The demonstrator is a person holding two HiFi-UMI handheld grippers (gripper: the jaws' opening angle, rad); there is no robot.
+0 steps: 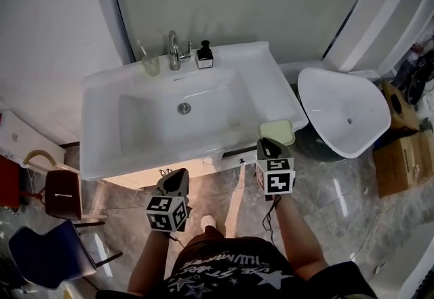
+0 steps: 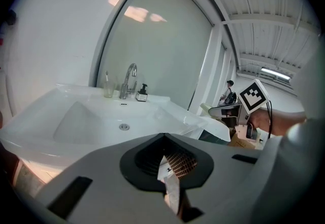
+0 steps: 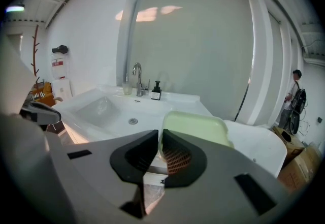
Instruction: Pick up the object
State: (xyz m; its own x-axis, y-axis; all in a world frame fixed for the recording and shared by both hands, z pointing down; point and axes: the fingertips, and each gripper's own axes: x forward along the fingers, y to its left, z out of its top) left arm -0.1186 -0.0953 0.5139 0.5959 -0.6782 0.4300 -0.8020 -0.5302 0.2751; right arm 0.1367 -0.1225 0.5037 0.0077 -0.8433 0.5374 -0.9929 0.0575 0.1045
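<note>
Right fingers: pinched down to a thin slit in the right gripper view, and the left rim of the pale green soap box (image 3: 195, 126) runs straight into that slit, so they are clamped on its edge.
Right gripper (image 3: 158, 134): reaching forward to the near edge of the box, with its marker cube (image 1: 277, 175) just behind the tips in the head view.
Soap box position: sitting on the front right corner of the white washbasin (image 1: 95, 135), right at the counter's edge, lid up.
Left fingers: closed tip to tip in the left gripper view, with nothing between them.
Left gripper (image 2: 163, 137): hanging low in front of the basin's front edge, well apart from the box, pointed across the bowl.
Basin bowl: bare, with the drain (image 1: 184, 108) in the middle.
Back ledge: chrome tap (image 1: 174, 50) in the centre, a glass with a toothbrush (image 1: 150, 64) just left of it, and a small pump bottle (image 1: 204, 55) just right of it.
Right of the counter: a loose white basin (image 1: 342, 111) tilted up, with a cardboard box (image 1: 400, 162) beyond it on the floor.
Left of the counter: a dark chair (image 1: 62, 194) on the glossy marble floor (image 1: 339, 223).
</note>
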